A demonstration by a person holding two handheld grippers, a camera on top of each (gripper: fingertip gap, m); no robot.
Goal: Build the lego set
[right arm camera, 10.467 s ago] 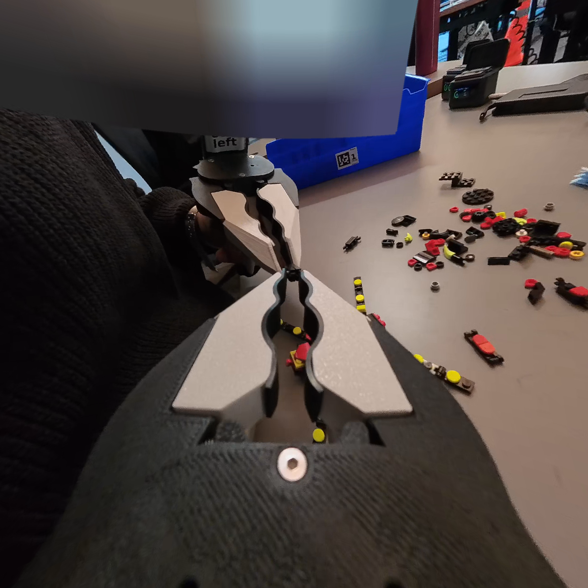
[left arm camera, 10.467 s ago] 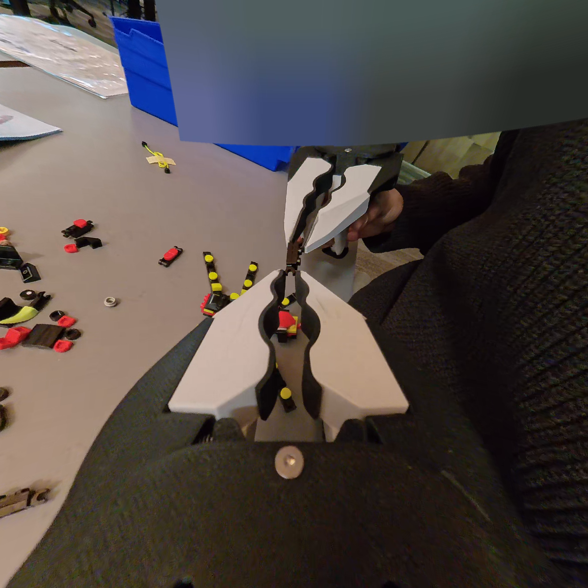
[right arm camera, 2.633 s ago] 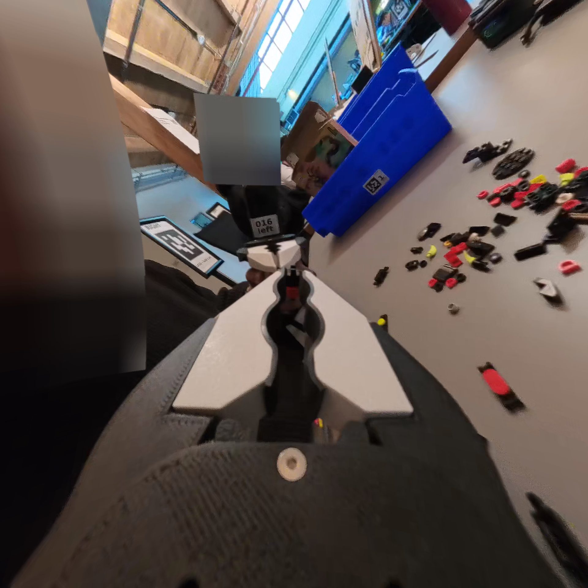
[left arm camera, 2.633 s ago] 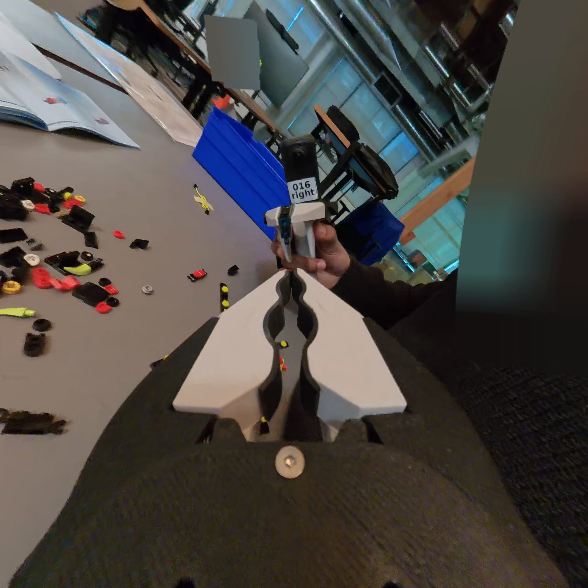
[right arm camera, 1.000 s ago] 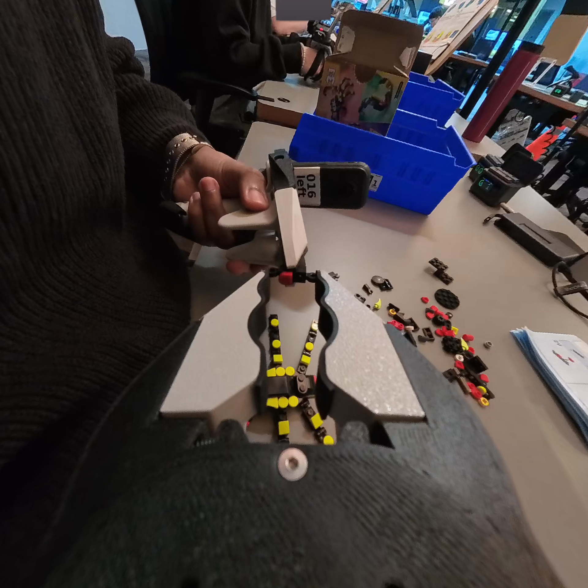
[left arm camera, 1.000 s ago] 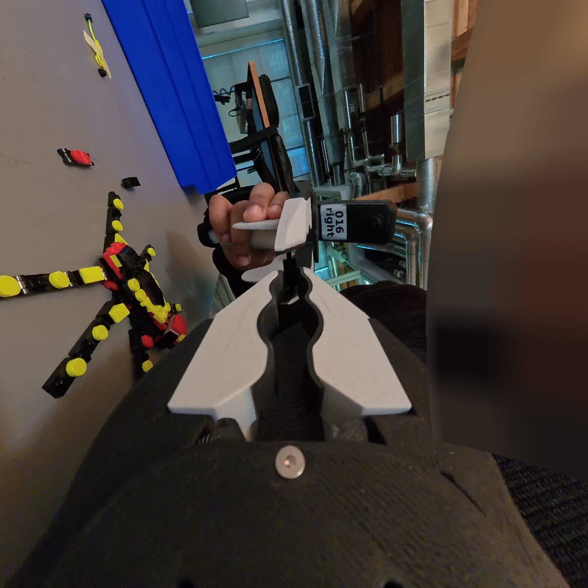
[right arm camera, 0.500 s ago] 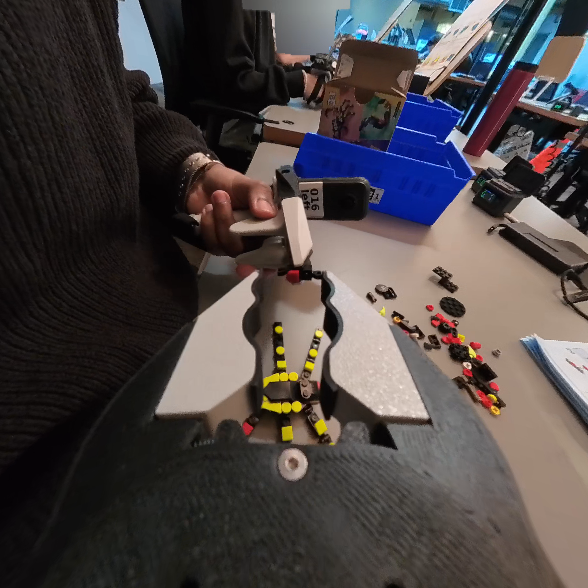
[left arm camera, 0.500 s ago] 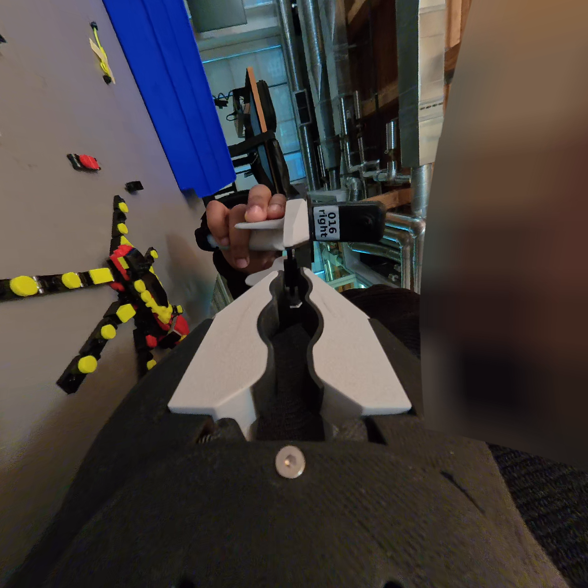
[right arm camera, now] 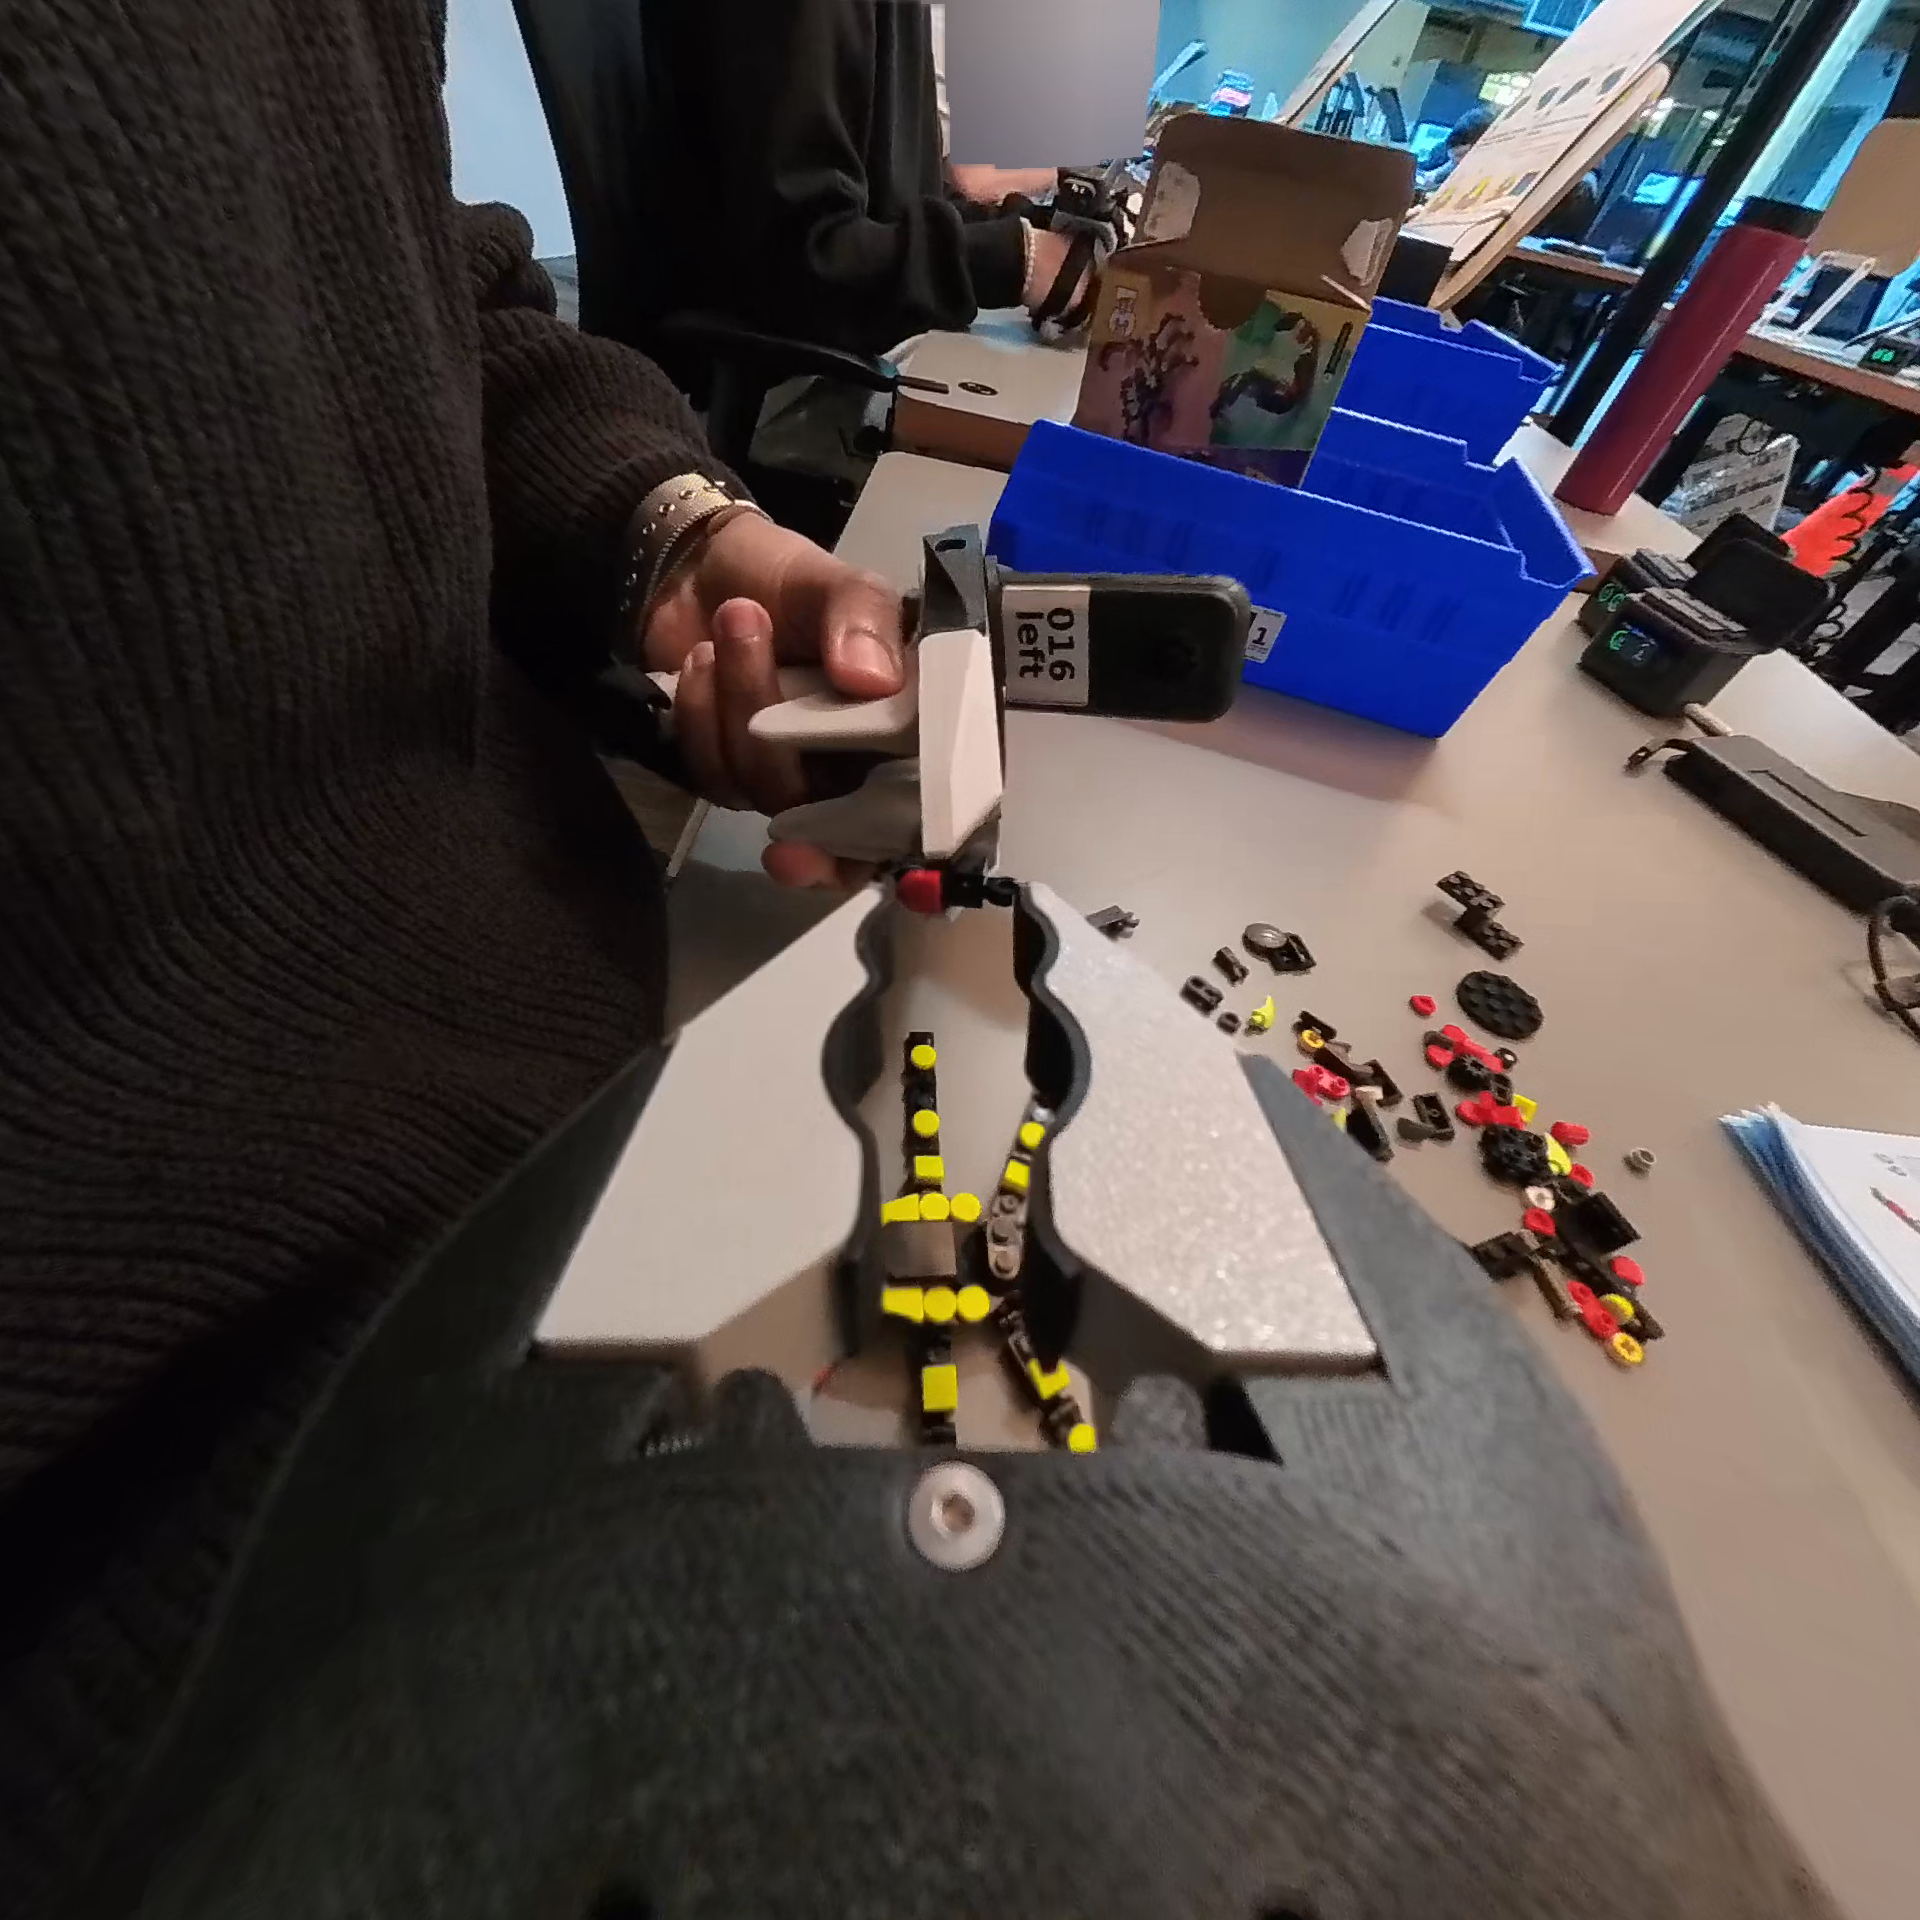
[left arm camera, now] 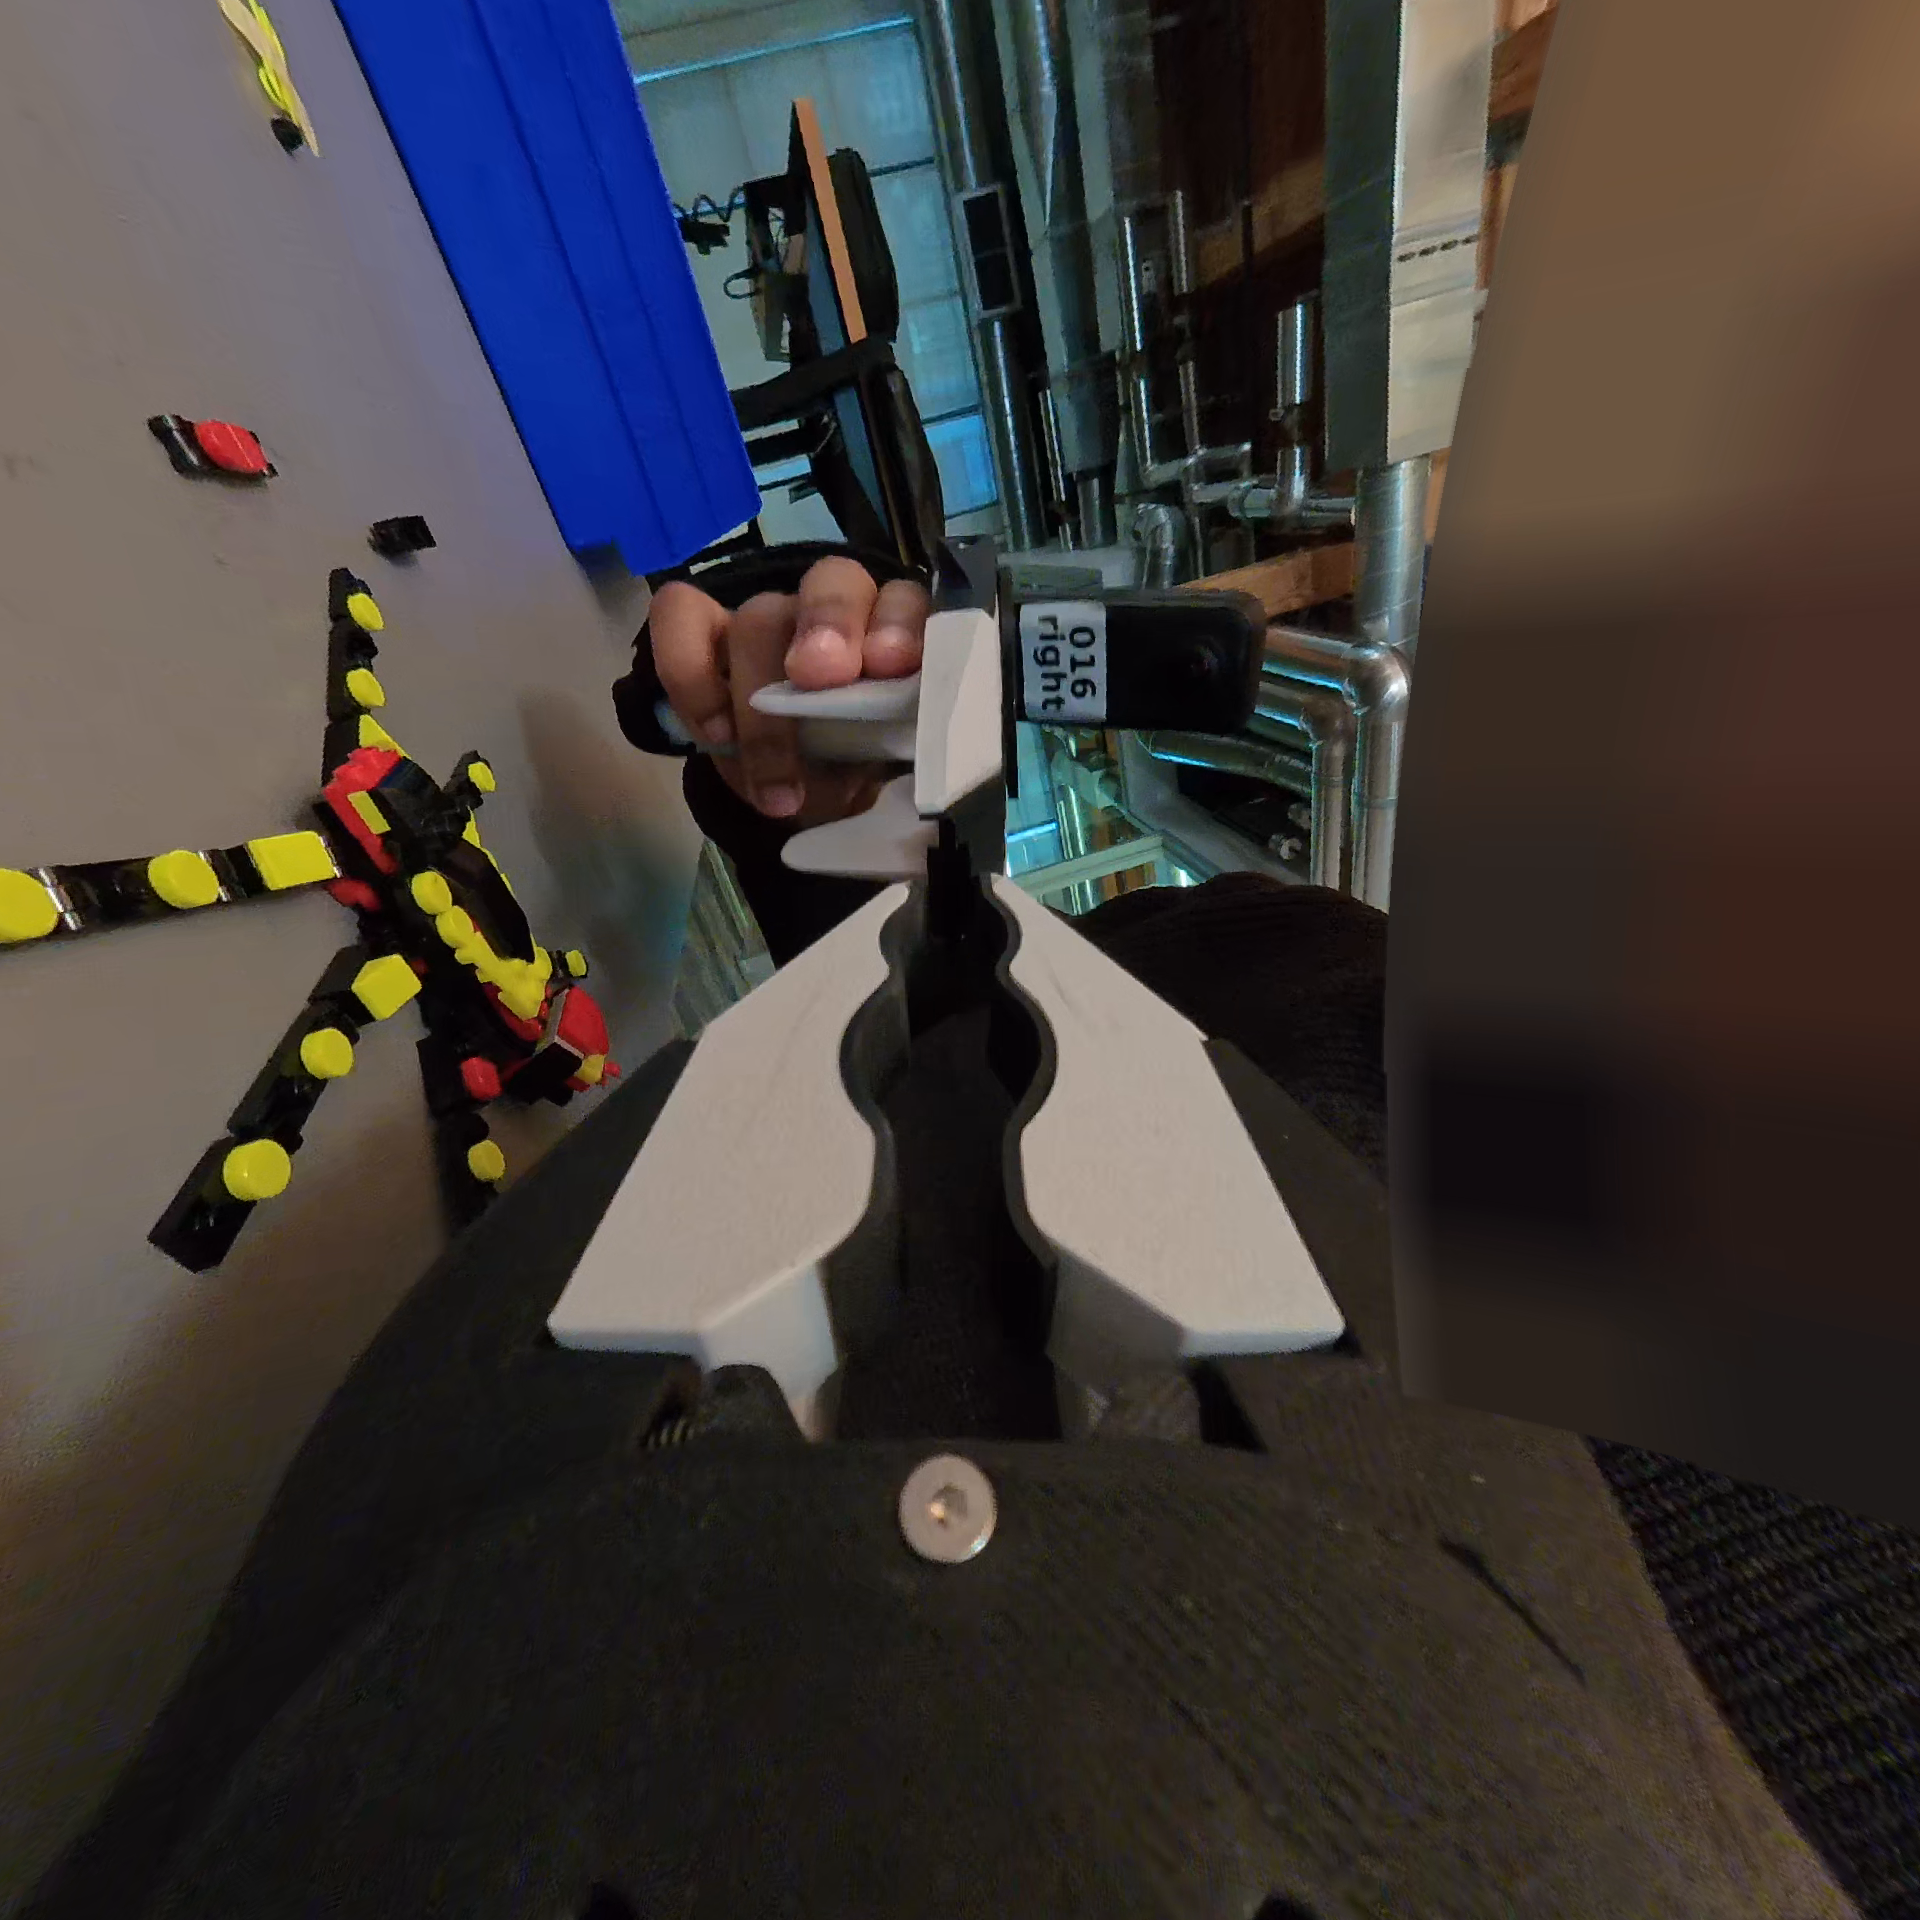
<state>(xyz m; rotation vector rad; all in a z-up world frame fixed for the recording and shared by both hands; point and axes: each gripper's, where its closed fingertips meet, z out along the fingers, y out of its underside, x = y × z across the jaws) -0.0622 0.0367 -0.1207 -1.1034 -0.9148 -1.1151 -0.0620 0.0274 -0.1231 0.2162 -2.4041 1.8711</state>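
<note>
A small black piece with a red stud [right arm camera: 940, 890] is pinched in my left gripper [left arm camera: 951, 899], which is shut on it; in the left wrist view only its black edge [left arm camera: 948, 868] shows. My right gripper [right arm camera: 951, 914] is partly open, and its two tips stand close at either end of that piece. The left gripper also shows in the right wrist view [right arm camera: 961, 727], held by a hand, and the right gripper shows in the left wrist view [left arm camera: 961, 717]. The black, yellow and red lego model [left arm camera: 447, 935] lies on the grey table [right arm camera: 1299, 821], below my right fingers [right arm camera: 930, 1247].
Loose black, red and yellow pieces [right arm camera: 1486, 1143] are scattered right of the model. A booklet [right arm camera: 1860, 1216] lies at the right edge. Blue bins [right arm camera: 1299, 582] with a cardboard box [right arm camera: 1236, 312] stand at the back, dark devices [right arm camera: 1704, 623] beyond. A second person stands behind. Only a small space, under 4 cm, lies between the two pairs of fingers.
Over the last second the right gripper's jaws opened wider, then narrowed around the piece. The left gripper has kept its hold. Both grippers have shifted only slightly.
</note>
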